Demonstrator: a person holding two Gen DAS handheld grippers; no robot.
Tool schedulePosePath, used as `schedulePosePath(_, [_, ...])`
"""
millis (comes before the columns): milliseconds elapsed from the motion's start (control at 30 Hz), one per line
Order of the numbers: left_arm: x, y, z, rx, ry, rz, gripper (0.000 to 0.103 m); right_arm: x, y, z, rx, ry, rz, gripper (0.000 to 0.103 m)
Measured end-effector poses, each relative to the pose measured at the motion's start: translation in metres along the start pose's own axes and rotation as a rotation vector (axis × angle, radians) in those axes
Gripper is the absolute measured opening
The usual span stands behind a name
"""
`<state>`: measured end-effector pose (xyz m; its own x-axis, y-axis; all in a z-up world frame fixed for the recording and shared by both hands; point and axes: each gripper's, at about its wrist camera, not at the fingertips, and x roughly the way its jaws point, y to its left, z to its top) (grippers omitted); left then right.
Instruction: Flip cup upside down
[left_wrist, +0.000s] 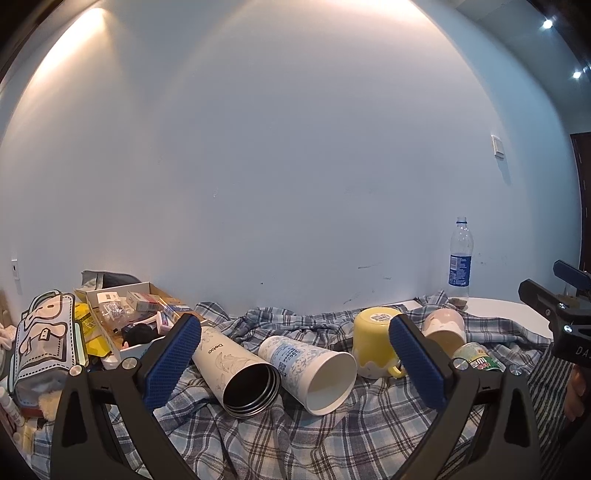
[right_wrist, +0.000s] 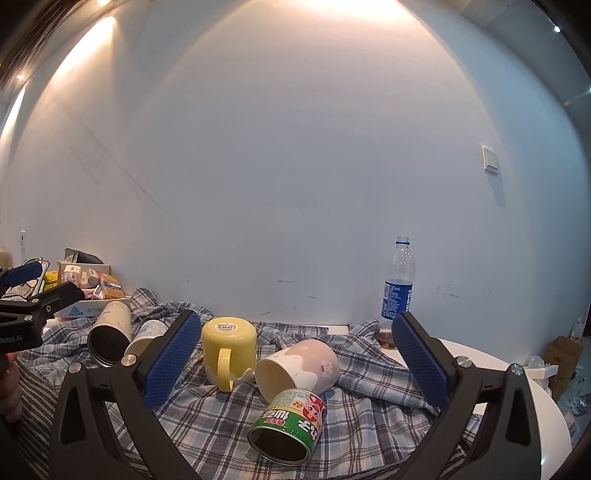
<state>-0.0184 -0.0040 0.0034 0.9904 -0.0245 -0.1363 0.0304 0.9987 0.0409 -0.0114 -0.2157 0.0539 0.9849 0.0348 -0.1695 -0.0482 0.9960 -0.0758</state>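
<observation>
Several cups lie on a plaid cloth (left_wrist: 295, 435). A yellow mug (left_wrist: 373, 341) stands upside down, its base label up; it also shows in the right wrist view (right_wrist: 229, 349). A white paper cup (left_wrist: 310, 369) and a cream tumbler (left_wrist: 236, 373) lie on their sides, mouths toward me. A pink-and-white cup (right_wrist: 299, 367) lies on its side beside a green can (right_wrist: 290, 424). My left gripper (left_wrist: 293, 356) is open and empty above the tumbler and paper cup. My right gripper (right_wrist: 295, 362) is open and empty around the mug and pink cup area.
A plastic water bottle (right_wrist: 398, 282) stands by the wall at the back right on a white round table (right_wrist: 539, 398). A cardboard box of small items (left_wrist: 129, 314) and a cartoon pouch (left_wrist: 44, 332) sit at the left. A wall rises behind.
</observation>
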Motion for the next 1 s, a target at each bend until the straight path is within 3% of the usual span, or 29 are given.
schedulePosePath(300, [0.003, 0.003, 0.000, -0.010, 0.009, -0.001, 0.103, 0.009, -0.001, -0.003, 0.000, 0.046, 0.013, 0.103])
schedulePosePath(667, [-0.008, 0.000, 0.002, 0.001, -0.041, 0.008, 0.103, 0.019, 0.012, -0.008, -0.062, 0.097, 0.006, 0.103])
schedulePosePath(1000, [-0.005, 0.001, 0.002, -0.011, -0.021, 0.007, 0.103, 0.032, 0.014, -0.011, -0.059, 0.172, 0.060, 0.103])
